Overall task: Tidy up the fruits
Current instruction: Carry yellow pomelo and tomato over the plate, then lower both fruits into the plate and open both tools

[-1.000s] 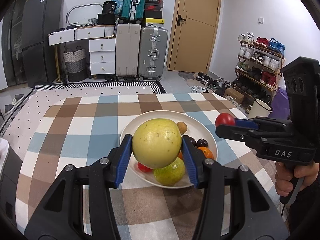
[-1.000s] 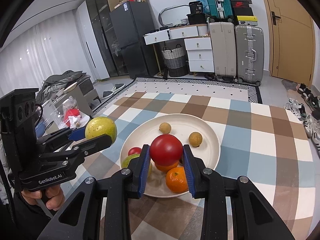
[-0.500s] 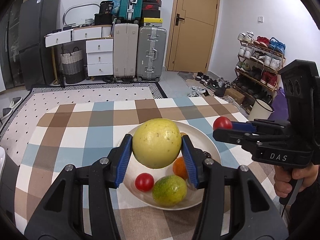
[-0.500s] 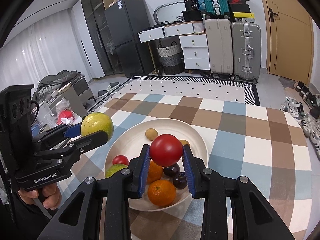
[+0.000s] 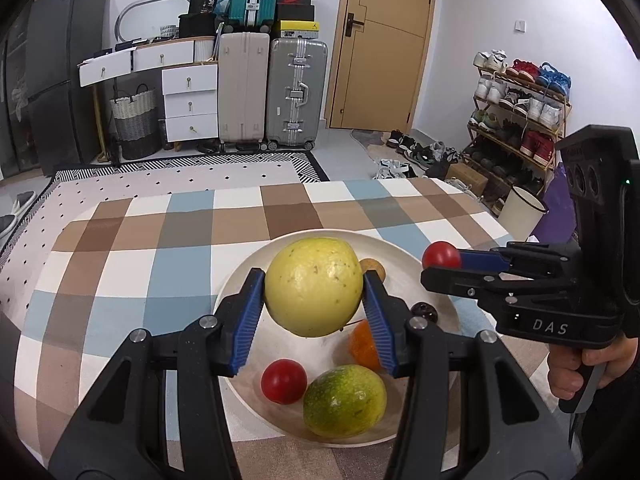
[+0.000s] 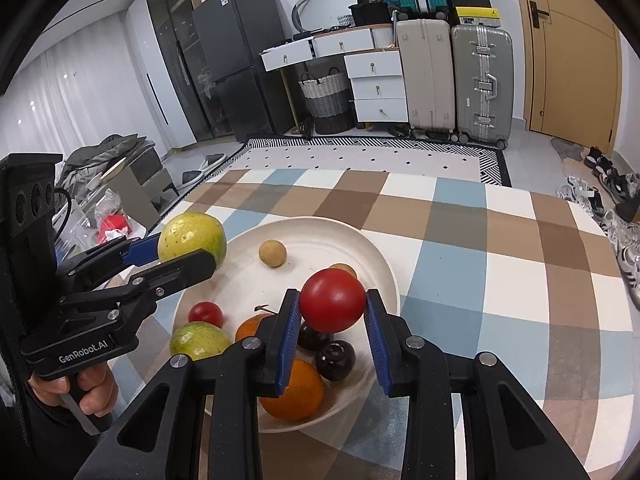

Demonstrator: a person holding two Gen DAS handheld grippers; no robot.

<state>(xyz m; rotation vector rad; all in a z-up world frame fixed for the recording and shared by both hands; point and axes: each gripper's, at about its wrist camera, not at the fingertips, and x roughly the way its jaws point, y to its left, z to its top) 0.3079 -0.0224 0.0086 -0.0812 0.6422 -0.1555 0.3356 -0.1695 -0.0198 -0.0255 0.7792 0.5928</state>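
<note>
Over plate (image 5: 248,280), both grippers carry fruit. Step, as judged: set each down in bare spot of plate. Lower slowly, release low so round fruit won't roll onto orange (image 6: 294,392) or plums (image 6: 335,359).
Left gripper (image 5: 314,312): fingers part spread, pinching yellow fruit (image 5: 314,292).
Right gripper (image 6: 333,334): fingers narrow, pinching tomato (image 6: 332,300).

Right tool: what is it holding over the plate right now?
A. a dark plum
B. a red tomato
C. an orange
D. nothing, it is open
B: the right tool is shut on a red tomato, clamped between its blue pads above the white plate; the orange and the dark plums lie in the plate.
</note>
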